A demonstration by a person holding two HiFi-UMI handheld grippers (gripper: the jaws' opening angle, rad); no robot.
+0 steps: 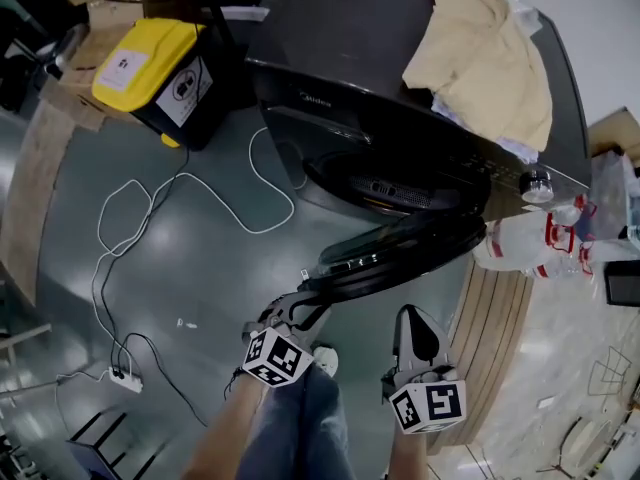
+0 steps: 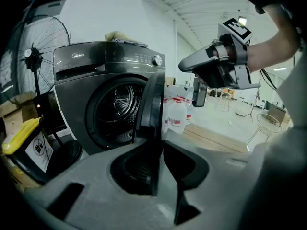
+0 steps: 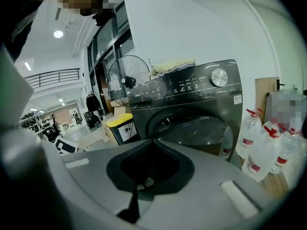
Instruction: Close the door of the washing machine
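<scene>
The dark grey washing machine (image 1: 400,88) stands ahead with its round door (image 1: 400,248) swung out towards me. My left gripper (image 1: 300,308) is shut on the door's free edge. In the left gripper view the door (image 2: 152,104) runs edge-on between the jaws of the left gripper (image 2: 156,147), with the open drum (image 2: 112,107) behind it. My right gripper (image 1: 412,318) hovers just right of the door, apart from it and shut on nothing. In the right gripper view its closed tips (image 3: 152,142) point at the machine (image 3: 192,90) and the tilted door (image 3: 201,133).
A black bin with a yellow lid (image 1: 165,73) stands left of the machine. A white cable (image 1: 190,183) trails over the floor to a power strip (image 1: 125,378). Water bottles (image 1: 530,243) and a wooden pallet (image 1: 495,318) are at the right. Cloths (image 1: 490,53) lie on the machine.
</scene>
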